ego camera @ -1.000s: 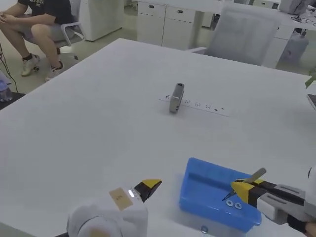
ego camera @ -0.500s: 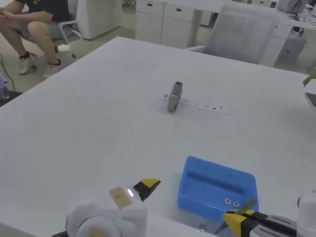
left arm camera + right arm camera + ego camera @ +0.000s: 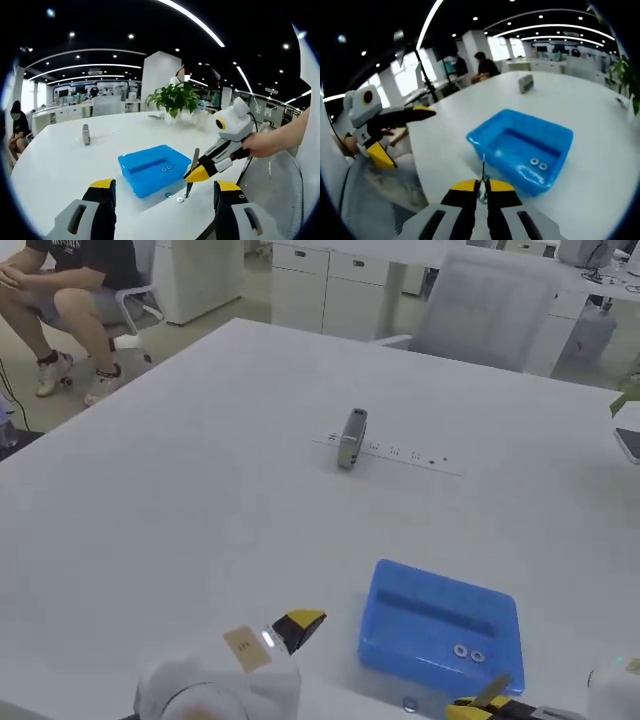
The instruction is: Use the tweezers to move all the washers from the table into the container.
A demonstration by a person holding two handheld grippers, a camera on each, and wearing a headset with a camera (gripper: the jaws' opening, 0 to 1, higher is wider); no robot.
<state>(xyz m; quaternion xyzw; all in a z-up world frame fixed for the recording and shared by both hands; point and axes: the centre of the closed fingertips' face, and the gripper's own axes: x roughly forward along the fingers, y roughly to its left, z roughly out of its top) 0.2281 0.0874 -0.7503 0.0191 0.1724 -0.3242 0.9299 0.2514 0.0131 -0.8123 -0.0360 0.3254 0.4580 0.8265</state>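
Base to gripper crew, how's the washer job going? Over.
Left gripper open. Right gripper shut on tweezers, tips by loose washers on table, beside container. Two stored washers inside. Nothing blocking.

Pinches tweezers [image 3: 483, 172] in the right gripper [image 3: 481, 186], jaws pressed together. Points them at the blue container [image 3: 490, 131] on the counter [image 3: 600, 165], two washers [image 3: 534, 161] side by side inside.
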